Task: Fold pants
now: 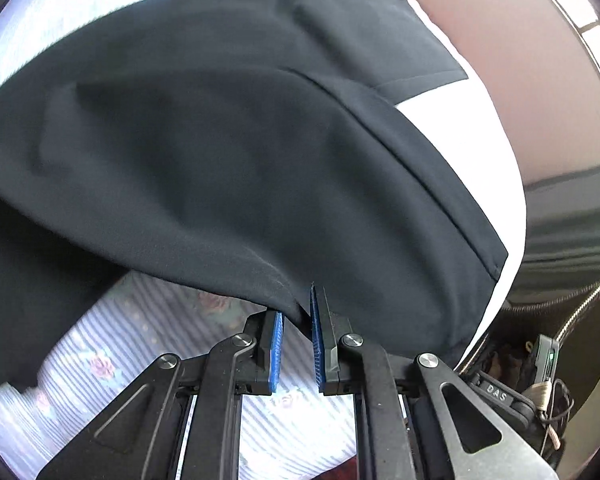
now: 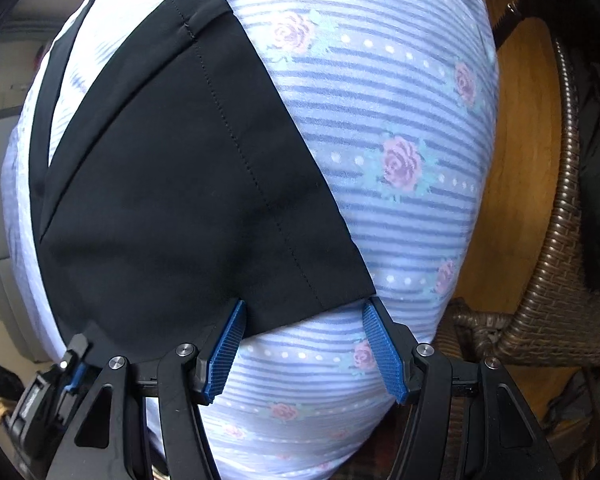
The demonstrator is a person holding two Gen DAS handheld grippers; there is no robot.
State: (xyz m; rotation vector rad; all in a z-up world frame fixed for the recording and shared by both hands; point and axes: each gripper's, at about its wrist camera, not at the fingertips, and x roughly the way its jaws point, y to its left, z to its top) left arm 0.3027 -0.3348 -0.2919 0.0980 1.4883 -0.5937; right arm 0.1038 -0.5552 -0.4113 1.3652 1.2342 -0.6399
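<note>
Pants (image 1: 228,152), one black pair, on one striped floral sheet (image 2: 400,120); left gripper (image 1: 298,328) jaws grasping its edge; right gripper (image 2: 304,344) jaws released

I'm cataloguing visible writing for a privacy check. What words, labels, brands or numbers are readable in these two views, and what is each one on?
"DAS": white letters on the black hardware piece at the lower right of the left wrist view, beside the left hand-held gripper.
Right wrist view: nothing readable. The dark pants, the striped floral sheet and the wicker chair carry no text.
</note>
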